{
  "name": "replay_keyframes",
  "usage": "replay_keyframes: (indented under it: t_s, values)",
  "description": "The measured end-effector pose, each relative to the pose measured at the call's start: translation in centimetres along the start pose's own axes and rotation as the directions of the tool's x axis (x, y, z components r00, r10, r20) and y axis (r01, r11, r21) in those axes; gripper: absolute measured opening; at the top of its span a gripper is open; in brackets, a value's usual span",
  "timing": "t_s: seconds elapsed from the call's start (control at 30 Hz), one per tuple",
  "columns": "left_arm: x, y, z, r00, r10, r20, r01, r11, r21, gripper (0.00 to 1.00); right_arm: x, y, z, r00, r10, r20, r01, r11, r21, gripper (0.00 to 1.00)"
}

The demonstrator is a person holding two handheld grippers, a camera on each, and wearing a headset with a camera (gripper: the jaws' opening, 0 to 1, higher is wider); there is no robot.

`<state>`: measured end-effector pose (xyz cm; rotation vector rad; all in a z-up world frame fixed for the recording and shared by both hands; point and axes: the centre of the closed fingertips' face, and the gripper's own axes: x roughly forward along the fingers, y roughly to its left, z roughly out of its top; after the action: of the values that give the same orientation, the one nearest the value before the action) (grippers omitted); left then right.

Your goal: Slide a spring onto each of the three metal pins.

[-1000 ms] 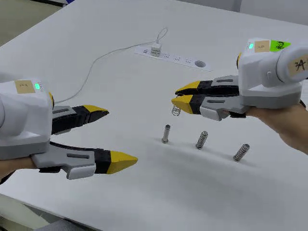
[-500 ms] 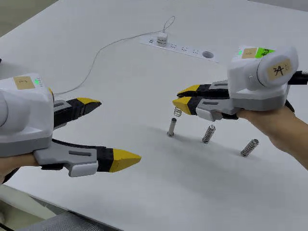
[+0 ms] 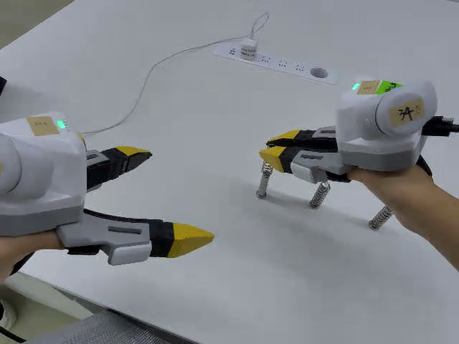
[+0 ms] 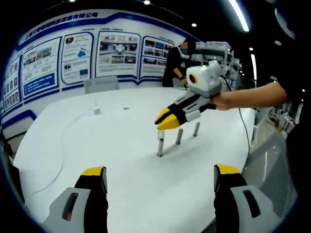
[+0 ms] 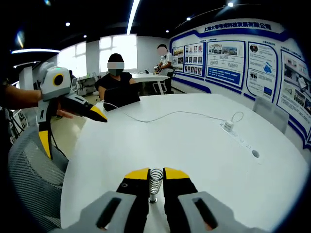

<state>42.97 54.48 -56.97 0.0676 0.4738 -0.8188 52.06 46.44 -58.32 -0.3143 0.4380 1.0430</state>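
The right gripper (image 3: 271, 149) pinches a small spring (image 3: 267, 170) upright, directly above the one bare pin (image 3: 262, 189) standing on the white table (image 3: 179, 93), their long axes aligned, while the left gripper (image 3: 176, 195), jaws spread wide, hovers well apart.

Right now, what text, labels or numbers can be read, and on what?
"3A", first character unsure: round sticker on the right tool.
Green sticker beside it: too blurred to read.
Tan sticker on the left tool: too blurred.
Wall boards: Chinese headings and print, too small to read.
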Motion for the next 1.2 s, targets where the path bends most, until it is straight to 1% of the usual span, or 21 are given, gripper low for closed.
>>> replay_keyframes:
  t_s: [0.07,0.2,0.27,0.37,0.47,0.63,0.7,0.87,1.0,1.1,1.2]
  values:
    - [0.0,0.1,0.0,1.0000,0.001,-0.002,-0.001,1.000,-0.001,0.93,0.0,0.2,0.0,1.0000,0.006,0.000,-0.006,1.000,0.012,0.11]
    - [0.2,0.0,0.0,1.0000,-0.002,-0.002,0.002,1.000,-0.003,0.93,0.0,0.3,0.0,1.0000,0.008,-0.005,-0.008,1.000,0.011,0.11]
    - [0.3,-0.1,-0.1,1.0000,-0.004,-0.006,0.004,1.000,-0.002,0.92,0.0,0.4,-0.2,0.9999,0.009,-0.014,-0.008,1.000,0.008,0.11]
    - [0.5,-0.4,-0.2,0.9997,-0.016,-0.016,0.016,1.000,0.002,0.92,0.1,0.4,-0.9,0.9994,0.008,-0.033,-0.008,1.000,0.023,0.11]
    - [0.5,-0.4,-0.3,0.9995,-0.018,-0.027,0.018,1.000,0.014,0.92,0.4,0.5,-1.5,0.9988,0.002,-0.048,-0.002,1.000,0.009,0.11]
    - [0.5,-0.4,0.0,0.9997,-0.018,-0.016,0.018,1.000,0.014,0.92,1.0,0.7,-2.4,0.9980,-0.005,-0.064,0.005,1.000,0.006,0.11]
    - [0.6,-0.3,0.2,0.9998,-0.018,-0.008,0.018,1.000,0.014,0.91,1.2,0.7,-2.7,0.9974,-0.008,-0.071,0.008,1.000,-0.005,0.11]
    - [0.9,-0.4,0.4,0.9997,-0.023,-0.006,0.023,1.000,0.018,0.91,1.8,0.8,-3.6,0.9956,-0.011,-0.093,0.010,1.000,-0.008,0.11]
    - [1.0,-0.6,0.4,0.9996,-0.029,-0.004,0.029,1.000,0.009,0.90,1.9,0.8,-4.3,0.9934,-0.022,-0.112,0.020,1.000,-0.022,0.11]
    - [1.0,-0.8,0.8,0.9994,-0.032,0.014,0.032,0.999,0.003,0.90,2.0,0.9,-4.7,0.9925,-0.022,-0.120,0.019,1.000,-0.023,0.11]
    - [1.0,-0.7,1.1,0.9994,-0.029,0.018,0.028,1.000,0.010,0.90,2.0,0.9,-4.9,0.9916,-0.022,-0.127,0.020,1.000,-0.016,0.11]
